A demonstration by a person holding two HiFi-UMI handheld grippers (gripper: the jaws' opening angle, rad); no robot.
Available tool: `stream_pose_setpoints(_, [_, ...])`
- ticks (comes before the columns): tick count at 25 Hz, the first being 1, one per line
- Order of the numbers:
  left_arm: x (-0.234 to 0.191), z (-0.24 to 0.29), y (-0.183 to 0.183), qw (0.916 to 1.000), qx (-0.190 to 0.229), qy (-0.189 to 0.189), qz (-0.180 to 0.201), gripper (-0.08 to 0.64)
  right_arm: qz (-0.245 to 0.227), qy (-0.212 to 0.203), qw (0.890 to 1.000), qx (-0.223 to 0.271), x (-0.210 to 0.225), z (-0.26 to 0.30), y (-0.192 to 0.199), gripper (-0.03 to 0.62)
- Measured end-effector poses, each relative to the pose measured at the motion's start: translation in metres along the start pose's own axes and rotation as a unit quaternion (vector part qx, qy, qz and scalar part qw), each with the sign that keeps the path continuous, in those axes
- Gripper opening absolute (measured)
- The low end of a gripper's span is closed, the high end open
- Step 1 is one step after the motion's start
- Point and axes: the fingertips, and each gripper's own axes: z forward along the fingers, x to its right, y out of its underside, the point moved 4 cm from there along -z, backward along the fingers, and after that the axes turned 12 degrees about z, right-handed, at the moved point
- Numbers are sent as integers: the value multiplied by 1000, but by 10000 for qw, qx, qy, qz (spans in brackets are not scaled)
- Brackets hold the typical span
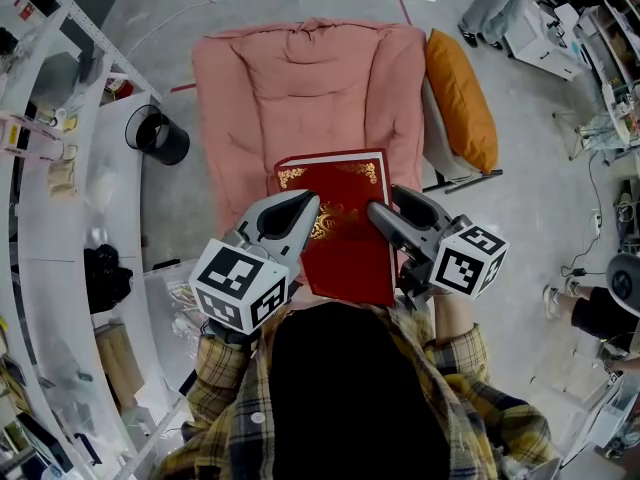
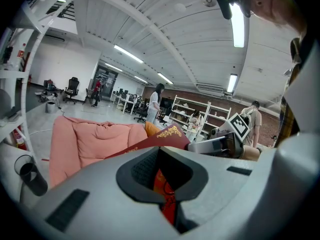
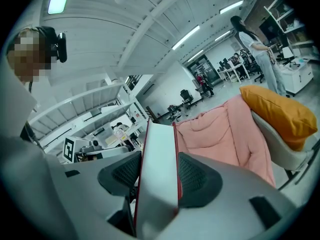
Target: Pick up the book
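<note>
A thick red book with gold ornament on its cover hangs in the air above the seat of a pink armchair. My left gripper is clamped on the book's left edge, and the red edge shows between its dark pads. On the book's right edge my right gripper is shut. In the right gripper view the white page block of the book fills the gap between the pads. The book's gold-lettered cover rises beyond the left jaws.
An orange cushion leans against the armchair's right side. A black bin stands on the floor at the left, next to white shelving. Someone sits at the far right edge. People and desks show far off in the hall.
</note>
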Motion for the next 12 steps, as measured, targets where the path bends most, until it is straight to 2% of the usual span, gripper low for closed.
stream_pose_setpoints(12, [3,-1,3,10000,-16,48,-9,5,90,47,9999,3,1,-3,4,242])
